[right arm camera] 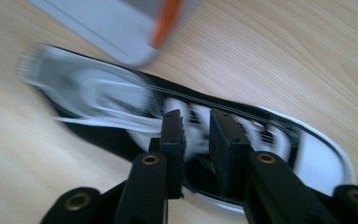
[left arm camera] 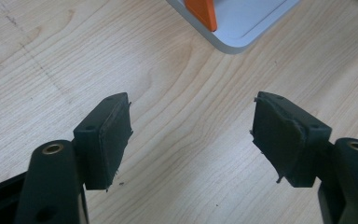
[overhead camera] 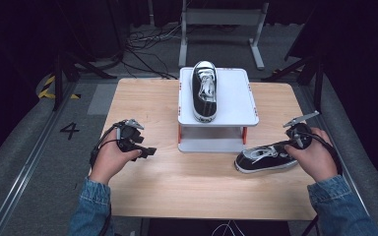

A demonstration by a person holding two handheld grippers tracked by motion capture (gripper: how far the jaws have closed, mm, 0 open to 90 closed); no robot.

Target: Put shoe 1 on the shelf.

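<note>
One black-and-white sneaker (overhead camera: 263,157) lies on the wooden table (overhead camera: 187,187) at the right, toe toward the middle. My right gripper (overhead camera: 290,143) is at its heel end. In the right gripper view the sneaker (right arm camera: 98,93) is blurred, and the right gripper (right arm camera: 196,116) hangs over its laces and mouth, jaws a narrow gap apart with nothing pinched between the pads. A second matching sneaker (overhead camera: 205,91) stands on top of the white stand (overhead camera: 236,98). At the table's left my left gripper (overhead camera: 149,151) is open over bare wood (left arm camera: 191,116).
The white stand has orange legs (left arm camera: 203,11) and a lower shelf (overhead camera: 209,145); one of its corners (right arm camera: 107,23) lies close beside the sneaker's toe. Dark floor with cables and a metal frame (overhead camera: 221,19) lies beyond the table's far edge.
</note>
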